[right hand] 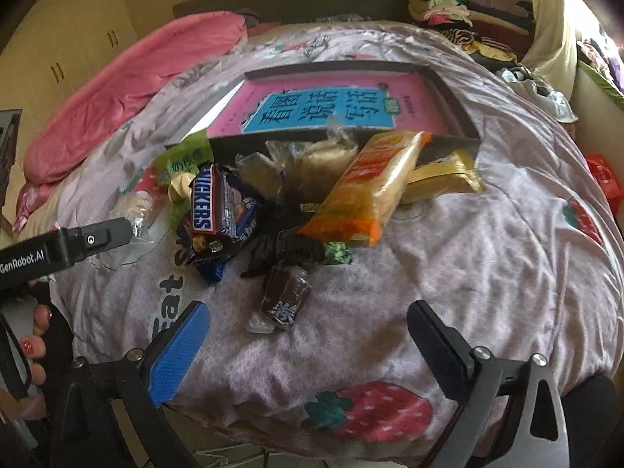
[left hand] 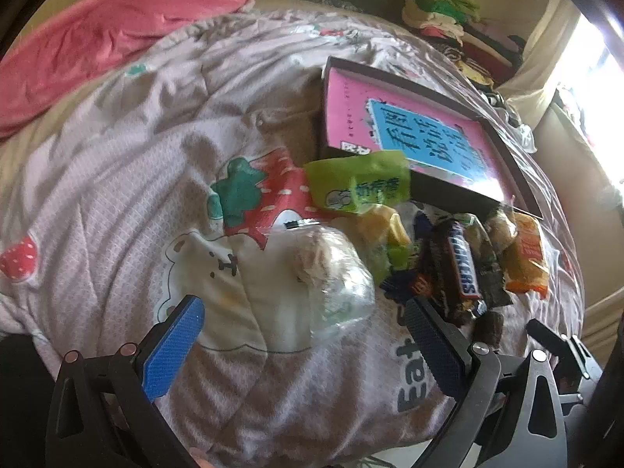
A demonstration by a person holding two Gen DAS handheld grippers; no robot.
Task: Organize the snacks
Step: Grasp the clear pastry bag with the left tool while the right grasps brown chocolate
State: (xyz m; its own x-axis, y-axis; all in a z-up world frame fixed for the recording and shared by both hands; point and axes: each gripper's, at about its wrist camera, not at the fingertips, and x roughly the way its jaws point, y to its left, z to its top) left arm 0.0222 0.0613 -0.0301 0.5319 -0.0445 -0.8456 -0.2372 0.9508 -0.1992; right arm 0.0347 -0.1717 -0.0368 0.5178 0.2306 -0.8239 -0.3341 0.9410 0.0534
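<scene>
Snacks [right hand: 249,210] lie piled on the bed [right hand: 487,273] by the box [right hand: 452,89]. Both my grippers, left [left hand: 300,327] and right [right hand: 308,335], are wide open and empty. Wrappers look light, crinkly, slippery; I'd pinch the brown bar [right hand: 286,298] across its middle.

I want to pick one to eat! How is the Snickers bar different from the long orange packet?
The Snickers bar has a dark brown wrapper with big white letters; the orange packet is orange and yellow with a see-through part. The Snickers bar is shorter and lies on top of other dark sweets; the orange packet is longer and leans against the box. Both are still wrapped and lie in the pile on the bed.
</scene>
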